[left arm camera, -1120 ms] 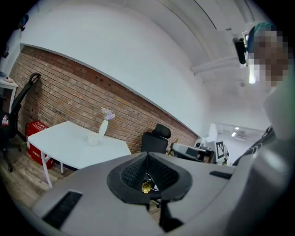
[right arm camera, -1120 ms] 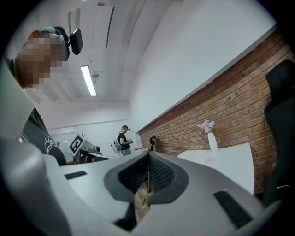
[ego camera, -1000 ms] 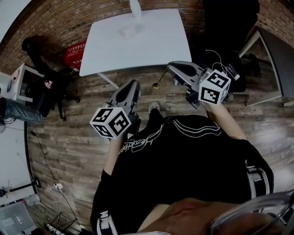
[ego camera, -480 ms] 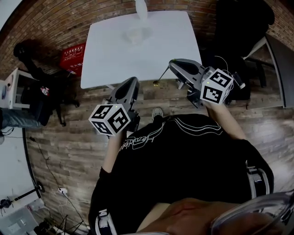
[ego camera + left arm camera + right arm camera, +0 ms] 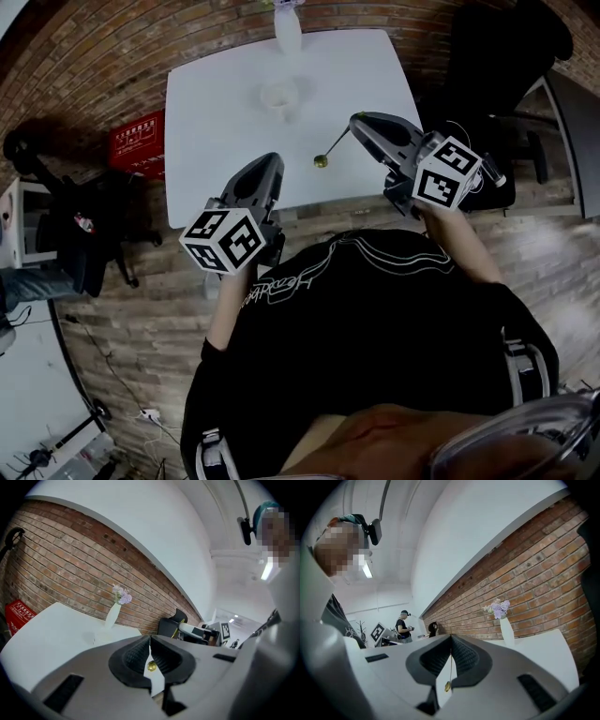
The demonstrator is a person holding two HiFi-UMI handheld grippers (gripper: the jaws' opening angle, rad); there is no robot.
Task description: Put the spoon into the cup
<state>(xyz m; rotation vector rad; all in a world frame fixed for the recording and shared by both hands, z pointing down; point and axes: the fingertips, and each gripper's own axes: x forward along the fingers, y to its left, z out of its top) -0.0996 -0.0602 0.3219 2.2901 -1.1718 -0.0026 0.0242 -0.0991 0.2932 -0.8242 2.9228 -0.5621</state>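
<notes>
A pale, see-through cup (image 5: 277, 97) stands on the white table (image 5: 216, 112), near its far edge. My right gripper (image 5: 357, 122) is shut on a thin spoon (image 5: 333, 147), which hangs down to the left with its gold bowl over the table's near part. In the right gripper view the spoon (image 5: 449, 672) runs down from the closed jaws of my right gripper (image 5: 451, 641). My left gripper (image 5: 269, 163) is shut and empty over the table's near edge, to the left of the spoon. In the left gripper view my left gripper (image 5: 150, 644) shows the gold bowl of the spoon (image 5: 151, 666) below its closed tips.
A white vase (image 5: 287, 28) with lilac flowers stands just behind the cup. A red box (image 5: 137, 141) and a black chair (image 5: 66, 216) are on the wooden floor to the left, with dark furniture (image 5: 497, 66) at the right. A brick wall lies beyond the table.
The person has walked up to the table, which now lies much nearer. Both grippers have gone from over the floor to over its near edge. The spoon stays held.
</notes>
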